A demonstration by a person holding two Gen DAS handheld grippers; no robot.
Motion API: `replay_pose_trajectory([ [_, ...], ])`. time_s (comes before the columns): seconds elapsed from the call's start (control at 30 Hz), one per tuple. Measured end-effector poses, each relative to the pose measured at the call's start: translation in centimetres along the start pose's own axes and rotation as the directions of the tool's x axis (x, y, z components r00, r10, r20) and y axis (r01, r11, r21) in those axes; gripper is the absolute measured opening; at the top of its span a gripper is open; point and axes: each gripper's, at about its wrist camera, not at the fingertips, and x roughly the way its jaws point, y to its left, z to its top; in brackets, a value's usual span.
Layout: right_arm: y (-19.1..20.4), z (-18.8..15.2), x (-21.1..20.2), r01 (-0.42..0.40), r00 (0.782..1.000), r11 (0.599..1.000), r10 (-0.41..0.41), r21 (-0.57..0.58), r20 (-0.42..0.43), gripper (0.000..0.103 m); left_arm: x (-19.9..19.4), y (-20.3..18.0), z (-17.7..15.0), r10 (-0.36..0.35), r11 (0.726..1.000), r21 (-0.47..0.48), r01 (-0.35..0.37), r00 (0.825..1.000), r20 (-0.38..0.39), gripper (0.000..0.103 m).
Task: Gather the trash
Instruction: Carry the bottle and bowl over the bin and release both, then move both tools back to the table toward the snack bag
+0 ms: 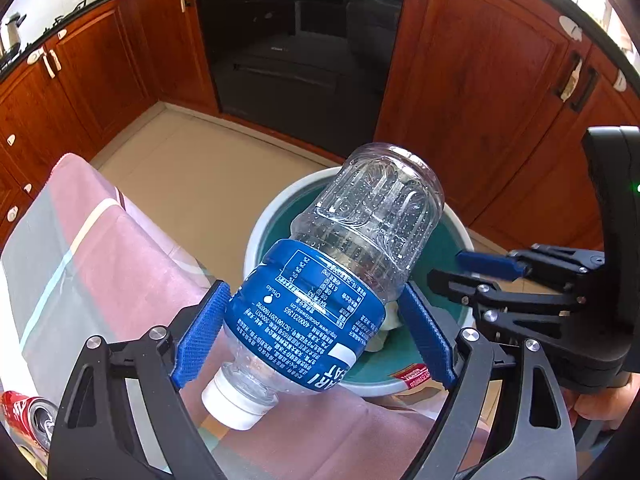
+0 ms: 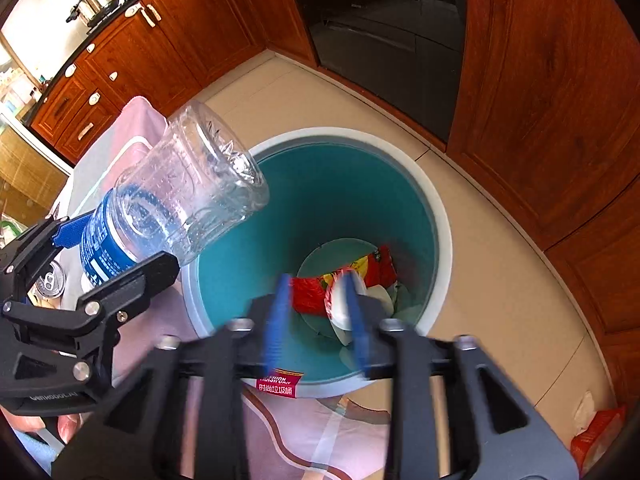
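Observation:
A clear plastic bottle with a blue label and a white cap is tilted, base up, above the near rim of a teal trash bin. My left gripper is shut on its labelled middle, a blue pad pressing each side. From the right wrist the bottle hangs over the left rim of the bin. My right gripper is over the bin's mouth, blurred, with its jaws apart. A white scrap shows by its right finger, and contact cannot be told. A red wrapper lies at the bin's bottom.
A table under a pink patterned cloth stands left of the bin, with a red drink can on it. Wooden cabinets and a dark oven line the far side. An orange wrapper lies on the tiled floor right of the bin.

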Motion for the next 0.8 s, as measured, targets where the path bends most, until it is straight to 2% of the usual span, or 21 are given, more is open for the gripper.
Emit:
replay_pose_trajectory([
  [0.07, 0.2, 0.0, -0.5, 0.021, 0.999, 1.000, -0.021, -0.001, 0.025, 0.057, -0.2, -0.1, -0.1, 0.003, 1.000, -0.011, -0.003, 1.000, 0.000, 0.087],
  [0.13, 0.2, 0.0, -0.8, 0.034, 0.999, 0.999, -0.034, 0.013, 0.030, 0.074, -0.8, 0.2, -0.1, 0.001, 1.000, -0.031, 0.000, 1.000, 0.016, 0.088],
  [0.23, 0.0, -0.1, -1.5, 0.041, 0.998, 0.999, -0.042, 0.028, 0.045, 0.082, -1.6, 0.6, -0.1, 0.004, 0.999, -0.049, -0.003, 1.000, 0.026, 0.093],
  [0.6, 1.1, -0.3, -3.5, 0.098, 0.993, 0.995, -0.098, 0.009, 0.062, 0.092, -3.5, 1.6, -2.2, -0.001, 0.998, -0.066, 0.004, 0.999, 0.047, 0.097],
  [0.8, 1.9, -0.7, -4.6, 0.100, 0.993, 0.995, -0.100, -0.001, 0.070, 0.092, -5.4, 2.1, -3.4, -0.003, 0.997, -0.083, 0.008, 0.998, 0.055, 0.097],
])
